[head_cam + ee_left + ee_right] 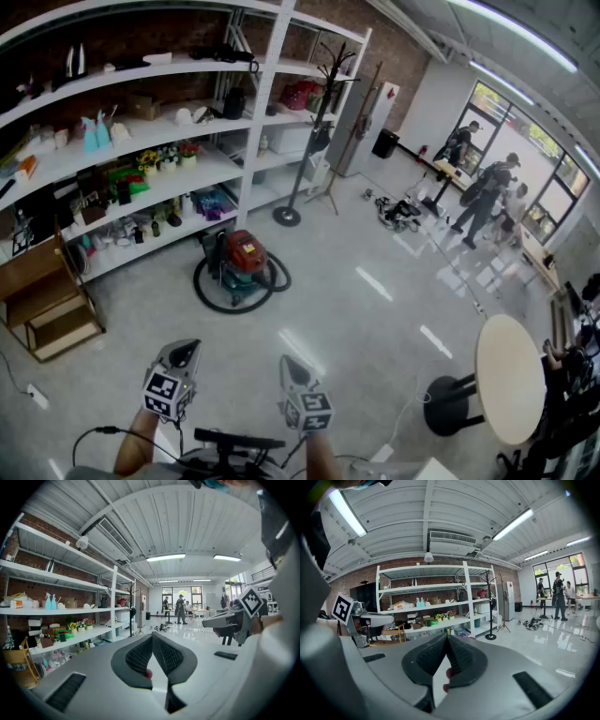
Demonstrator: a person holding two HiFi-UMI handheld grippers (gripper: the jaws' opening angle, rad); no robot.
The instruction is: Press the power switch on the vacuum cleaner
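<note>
Grey floor (375, 319) fills a wide room, with long white shelves (150, 164) against the brick wall at the left. Out on the open floor in front of the shelves stands the vacuum (244, 265), red on top, its hose (211, 292) looped round its base. It lies straight ahead of the person and well apart from both tools, on a line that runs roughly between them. The left gripper (185, 352) and the right gripper (292, 367) are held low and side by side, both pointing forward, and neither is clearly the nearer. In each gripper's own view the jaws meet at their tips with nothing between them. The switch is too small to pick out from here, so the approach probably has to close the whole gap first.
</note>
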